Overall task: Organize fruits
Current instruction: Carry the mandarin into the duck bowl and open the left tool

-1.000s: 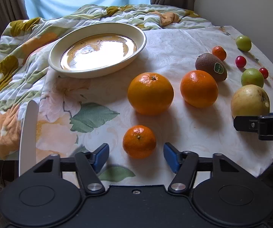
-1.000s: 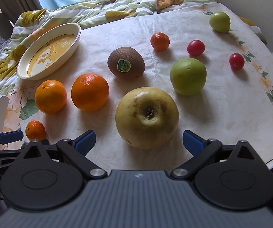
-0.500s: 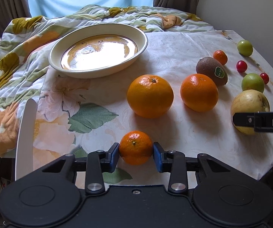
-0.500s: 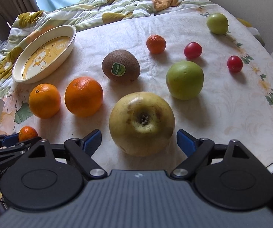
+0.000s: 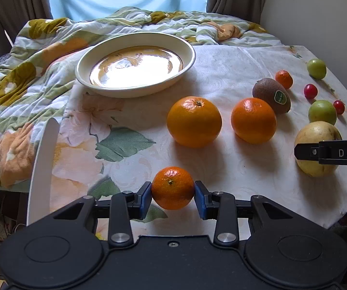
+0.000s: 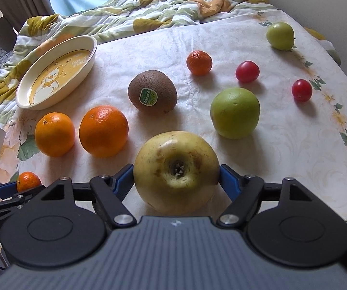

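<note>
My left gripper (image 5: 173,195) is shut on a small mandarin (image 5: 173,188) at the table's near edge. My right gripper (image 6: 177,178) is shut on a big yellow apple (image 6: 176,171); both blue pads touch its sides. The apple also shows in the left wrist view (image 5: 318,148), behind the right gripper's finger. A cream oval plate (image 5: 134,68) stands empty at the back left. Two oranges (image 5: 194,121) (image 5: 253,120), a kiwi (image 5: 271,95), a second small mandarin (image 5: 284,79), two green apples (image 6: 235,112) (image 6: 280,35) and two red tomatoes (image 6: 247,71) (image 6: 301,90) lie on the cloth.
A rumpled floral quilt (image 5: 28,84) covers the table's left and back. A white chair back (image 5: 41,169) rises at the near left edge. A wall (image 5: 318,12) stands on the right, curtains behind. The table's right edge curves near the tomatoes.
The left gripper closed on the small mandarin, then lifted it slightly. The right gripper moved forward around the yellow apple and closed on it.
</note>
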### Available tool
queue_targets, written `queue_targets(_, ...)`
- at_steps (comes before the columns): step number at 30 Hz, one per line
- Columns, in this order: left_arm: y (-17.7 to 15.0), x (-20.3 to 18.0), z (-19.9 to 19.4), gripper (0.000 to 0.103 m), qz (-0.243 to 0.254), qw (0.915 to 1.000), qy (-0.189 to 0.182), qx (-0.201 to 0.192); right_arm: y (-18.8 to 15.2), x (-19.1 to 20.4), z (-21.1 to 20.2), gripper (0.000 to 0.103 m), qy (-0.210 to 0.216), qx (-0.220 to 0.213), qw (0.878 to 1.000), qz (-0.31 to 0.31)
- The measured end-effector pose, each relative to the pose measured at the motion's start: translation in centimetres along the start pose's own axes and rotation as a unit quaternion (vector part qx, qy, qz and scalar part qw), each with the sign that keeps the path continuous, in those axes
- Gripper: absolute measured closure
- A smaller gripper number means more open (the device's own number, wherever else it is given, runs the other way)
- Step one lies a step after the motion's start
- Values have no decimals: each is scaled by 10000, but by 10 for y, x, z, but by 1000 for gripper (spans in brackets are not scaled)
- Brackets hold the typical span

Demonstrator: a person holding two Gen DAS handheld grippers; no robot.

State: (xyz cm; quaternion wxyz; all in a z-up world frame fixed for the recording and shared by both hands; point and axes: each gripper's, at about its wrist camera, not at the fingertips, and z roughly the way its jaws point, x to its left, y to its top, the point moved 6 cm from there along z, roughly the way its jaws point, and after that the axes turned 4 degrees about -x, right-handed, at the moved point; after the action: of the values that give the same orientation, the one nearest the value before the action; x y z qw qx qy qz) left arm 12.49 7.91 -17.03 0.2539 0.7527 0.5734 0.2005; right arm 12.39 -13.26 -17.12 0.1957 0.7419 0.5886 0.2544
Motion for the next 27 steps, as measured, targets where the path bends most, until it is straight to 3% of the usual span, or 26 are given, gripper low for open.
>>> queue_targets(13, 14, -12, -53, 62, -363, 9981, 360, -340, 16, -7, -38, 13, 398, -106, 9987, -315)
queue_targets(27, 74, 3, -94, 62, -840, 9867, 1023, -939, 80, 21, -86, 12, 1218, -432, 9832, -1288)
